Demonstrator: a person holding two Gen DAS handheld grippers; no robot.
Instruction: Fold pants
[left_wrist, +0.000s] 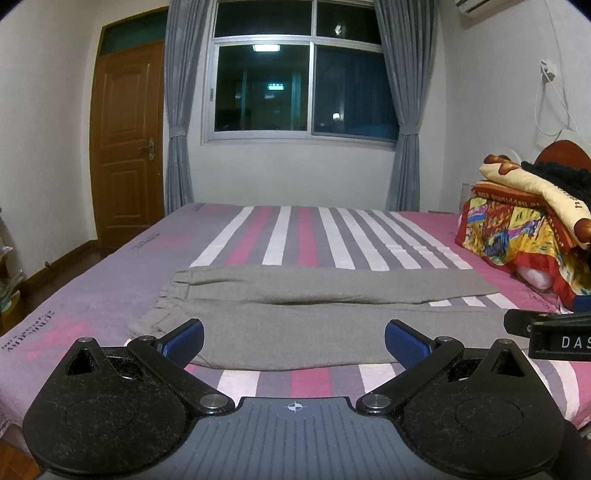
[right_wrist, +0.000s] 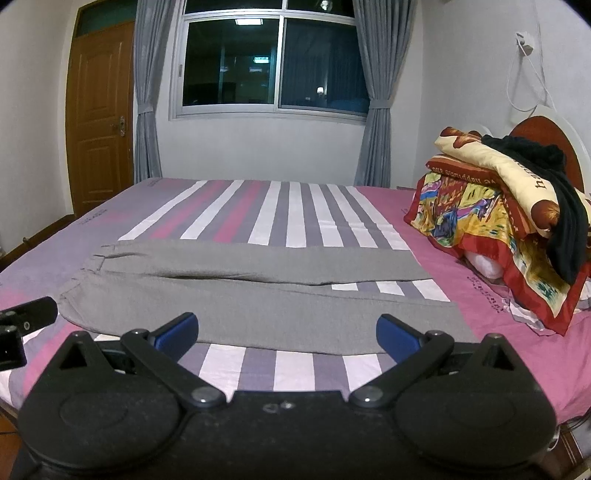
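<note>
A pair of grey pants (left_wrist: 314, 314) is seen laid flat across the near part of a bed (left_wrist: 332, 232) covered by a pink, purple and white striped sheet, with the waistband toward the left and the two legs stretched out to the right. The legs lie side by side, touching near the waistband and parted slightly toward the cuffs, where a strip of the sheet is shown between them. The left hand-held gripper (left_wrist: 293, 341) is held just in front of the near edge of the pants, its blue-padded fingers (left_wrist: 184, 341) spread wide with nothing between them. The right hand-held gripper (right_wrist: 288, 334) is likewise held wide and bare, before the near leg of the pants (right_wrist: 258, 295). Each gripper is glimpsed at the edge of the other's view. At the right end of the bed a pile of colourful folded bedding (right_wrist: 491, 210) is stacked, with a black garment (right_wrist: 561, 206) draped over it. Behind the bed, a dark window (left_wrist: 303, 77) framed by grey curtains (left_wrist: 179, 110) and a brown wooden door (left_wrist: 125, 144) are visible.
</note>
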